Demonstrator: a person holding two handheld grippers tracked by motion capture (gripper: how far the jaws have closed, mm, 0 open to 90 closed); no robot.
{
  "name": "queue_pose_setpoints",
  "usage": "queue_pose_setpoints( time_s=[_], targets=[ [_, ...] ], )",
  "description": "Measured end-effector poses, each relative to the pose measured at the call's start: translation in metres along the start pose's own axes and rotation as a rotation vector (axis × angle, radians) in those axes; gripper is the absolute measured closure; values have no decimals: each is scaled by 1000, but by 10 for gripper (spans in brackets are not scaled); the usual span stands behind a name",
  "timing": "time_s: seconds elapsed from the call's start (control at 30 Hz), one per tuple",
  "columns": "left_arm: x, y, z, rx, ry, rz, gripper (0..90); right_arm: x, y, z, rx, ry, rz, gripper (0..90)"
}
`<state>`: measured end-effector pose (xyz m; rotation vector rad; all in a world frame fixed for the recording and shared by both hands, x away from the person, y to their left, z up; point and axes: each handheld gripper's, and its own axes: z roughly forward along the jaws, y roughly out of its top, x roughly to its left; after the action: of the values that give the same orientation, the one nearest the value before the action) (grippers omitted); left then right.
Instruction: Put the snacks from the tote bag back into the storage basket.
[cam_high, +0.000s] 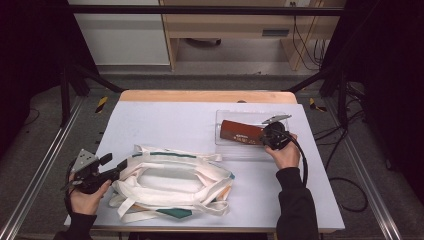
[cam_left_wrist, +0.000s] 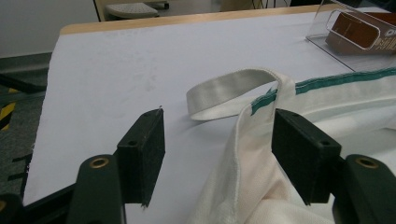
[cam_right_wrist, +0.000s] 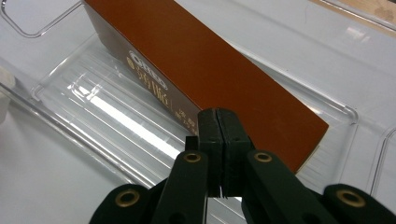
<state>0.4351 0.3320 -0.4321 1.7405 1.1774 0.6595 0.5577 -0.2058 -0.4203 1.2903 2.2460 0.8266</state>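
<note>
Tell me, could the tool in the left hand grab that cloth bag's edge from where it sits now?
Probably yes. The left tool is open, and the bag's rim already rises between its two jaws, with nothing else in the gap. Closing should catch the fabric, though how firmly is hard to say.

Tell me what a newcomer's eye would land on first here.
First, the white tote bag with green trim, lying crumpled at the table's near left, its rim between the open jaws of the left gripper. Then the brown box lying in a clear plastic tray at the far right, with the right gripper shut just at its near end.
</note>
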Motion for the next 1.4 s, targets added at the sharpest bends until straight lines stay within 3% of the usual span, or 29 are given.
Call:
queue_pose_setpoints(
  time_s=[0.7,1.4],
  targets=[
    [0,0,0,1,-4,1,347,-9,-2,4,-18,-77,41,879],
    [0,0,0,2,-7,1,345,-15,-4,4,-22,-104,48,856]
  ],
)
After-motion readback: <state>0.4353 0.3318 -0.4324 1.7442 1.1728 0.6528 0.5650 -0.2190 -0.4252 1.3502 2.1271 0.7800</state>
